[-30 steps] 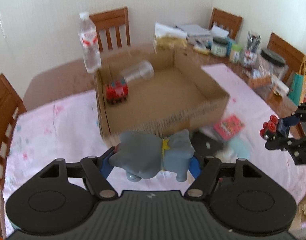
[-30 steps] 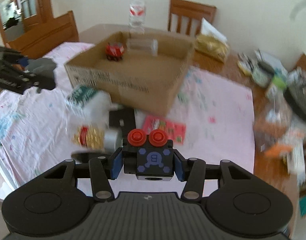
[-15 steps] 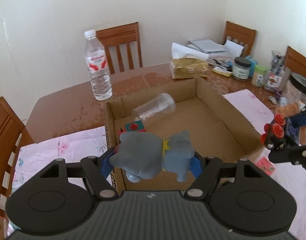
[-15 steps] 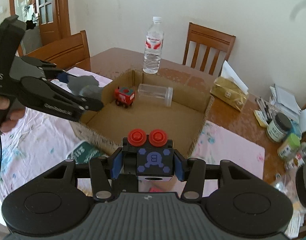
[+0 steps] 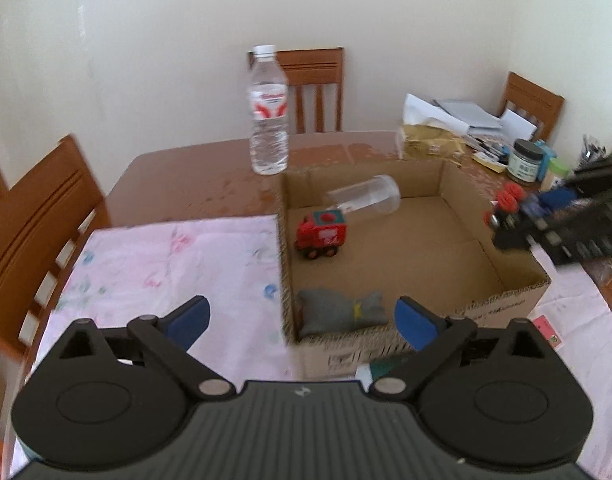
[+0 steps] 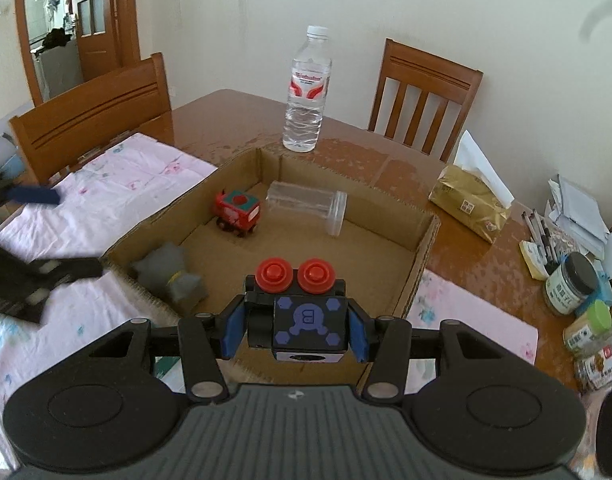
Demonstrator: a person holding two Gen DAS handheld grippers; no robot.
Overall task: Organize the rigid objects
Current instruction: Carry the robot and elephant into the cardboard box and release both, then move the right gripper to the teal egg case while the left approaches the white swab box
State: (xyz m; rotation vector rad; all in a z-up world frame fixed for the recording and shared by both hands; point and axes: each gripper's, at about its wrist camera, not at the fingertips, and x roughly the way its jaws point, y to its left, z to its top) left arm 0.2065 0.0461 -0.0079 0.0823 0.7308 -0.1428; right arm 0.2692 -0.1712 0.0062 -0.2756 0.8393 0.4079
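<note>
An open cardboard box (image 5: 517, 300) (image 6: 423, 248) sits on the table. In it lie a grey elephant toy (image 5: 339, 312) (image 6: 172, 278) in the near left corner, a red toy truck (image 5: 321, 234) (image 6: 237, 214) and a clear plastic jar (image 5: 365, 200) (image 6: 307, 206) on its side. My left gripper (image 5: 302, 318) is open and empty just above the box's near wall. My right gripper (image 6: 292, 330) is shut on a black toy block with two red knobs (image 6: 302, 316) (image 5: 507, 208), held over the box's right edge.
A water bottle (image 5: 268, 114) (image 6: 307, 90) stands behind the box. A gold packet (image 6: 469, 204), jars (image 6: 569, 286), pens and papers crowd the right side. Wooden chairs (image 6: 94, 116) surround the table. A pink cloth (image 5: 166, 264) covers the table's left side.
My left gripper has opened and let the grey elephant fall into the box's near corner. My right gripper has moved over the box with the block.
</note>
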